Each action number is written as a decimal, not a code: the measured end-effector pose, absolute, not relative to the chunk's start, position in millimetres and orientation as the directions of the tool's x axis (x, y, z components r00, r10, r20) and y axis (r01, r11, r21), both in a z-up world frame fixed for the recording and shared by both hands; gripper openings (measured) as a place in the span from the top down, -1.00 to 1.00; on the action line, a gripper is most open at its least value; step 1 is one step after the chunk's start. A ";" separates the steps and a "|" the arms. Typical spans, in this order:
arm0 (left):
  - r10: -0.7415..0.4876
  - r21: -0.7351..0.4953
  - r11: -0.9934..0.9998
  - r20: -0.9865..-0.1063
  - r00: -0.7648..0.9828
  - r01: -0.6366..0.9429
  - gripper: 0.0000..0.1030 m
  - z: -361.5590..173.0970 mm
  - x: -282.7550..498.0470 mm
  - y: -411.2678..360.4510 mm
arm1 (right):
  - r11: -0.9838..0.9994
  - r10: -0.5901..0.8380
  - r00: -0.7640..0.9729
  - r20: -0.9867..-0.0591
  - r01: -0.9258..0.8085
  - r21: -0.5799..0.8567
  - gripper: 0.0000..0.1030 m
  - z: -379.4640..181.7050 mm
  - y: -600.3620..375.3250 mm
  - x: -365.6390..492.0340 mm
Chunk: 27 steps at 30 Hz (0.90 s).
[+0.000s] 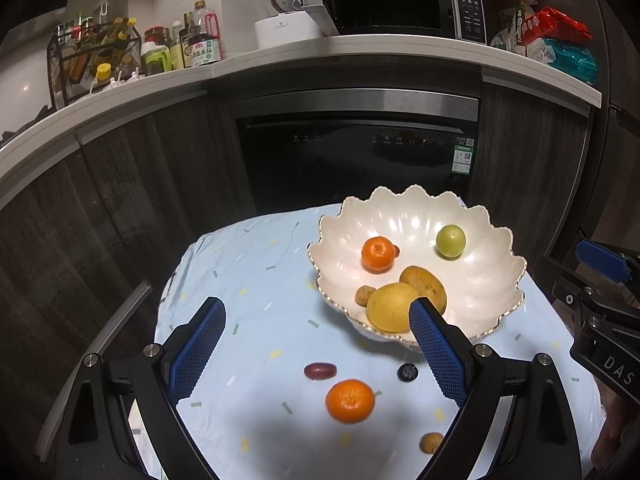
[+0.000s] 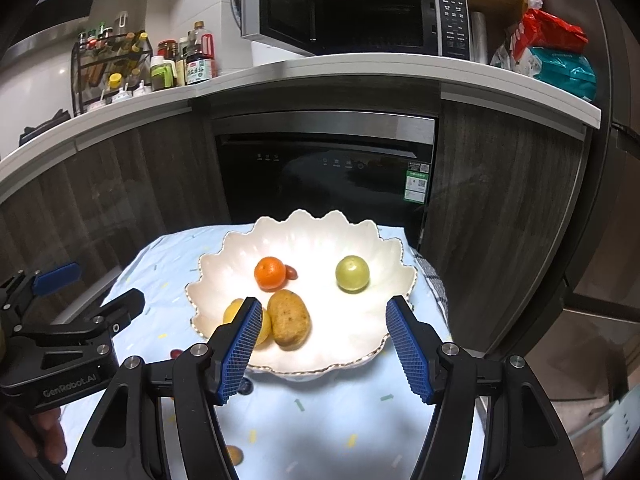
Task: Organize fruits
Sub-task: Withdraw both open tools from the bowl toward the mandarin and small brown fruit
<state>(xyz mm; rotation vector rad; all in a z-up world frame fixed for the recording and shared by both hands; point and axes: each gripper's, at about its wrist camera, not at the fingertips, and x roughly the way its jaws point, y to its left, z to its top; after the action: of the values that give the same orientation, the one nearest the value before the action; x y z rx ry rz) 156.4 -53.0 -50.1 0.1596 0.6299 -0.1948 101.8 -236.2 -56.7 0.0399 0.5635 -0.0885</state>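
Observation:
A white scalloped bowl (image 1: 492,280) (image 2: 360,336) on the blue cloth holds a mandarin (image 1: 377,254) (image 2: 270,273), a green fruit (image 1: 450,241) (image 2: 352,274), a lemon (image 1: 390,307) (image 2: 264,326), a brown oval fruit (image 1: 425,283) (image 2: 289,318) and a small brown one (image 1: 364,295). On the cloth lie a second mandarin (image 1: 350,401), a dark red date (image 1: 319,371), a blueberry (image 1: 407,372) and a small brown fruit (image 1: 431,442). My left gripper (image 1: 316,354) is open and empty above them. My right gripper (image 2: 322,346) is open and empty over the bowl's near rim.
The table (image 1: 256,280) stands before a dark dishwasher (image 1: 360,160) and wood cabinets. Above is a counter (image 1: 280,56) with bottles, a rack and an open microwave (image 1: 392,0). The table's edges fall off at left and far side.

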 end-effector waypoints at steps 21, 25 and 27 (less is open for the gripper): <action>-0.150 0.087 0.960 -0.638 0.755 0.264 -0.81 -81.2 134.6 -41.9 | 0.999 -0.033 0.817 -0.576 0.035 -0.008 -0.27 -83.9 -219.3 88.9; -0.158 0.102 0.952 -0.646 0.747 0.289 -0.80 -88.0 131.3 -42.0 | 0.999 -0.033 0.811 -0.585 0.029 -0.017 -0.27 -90.2 -215.9 87.0; -0.164 0.101 0.949 -0.649 0.743 0.299 -0.77 -90.3 131.2 -40.8 | 0.999 -0.032 0.806 -0.591 0.025 -0.019 -0.27 -94.8 -213.3 86.1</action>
<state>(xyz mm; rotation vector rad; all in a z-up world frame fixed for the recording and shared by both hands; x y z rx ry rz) 131.2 -40.8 -90.3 0.2046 0.6891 -0.2557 86.1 -213.3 -94.8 -0.0105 0.6323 -0.0304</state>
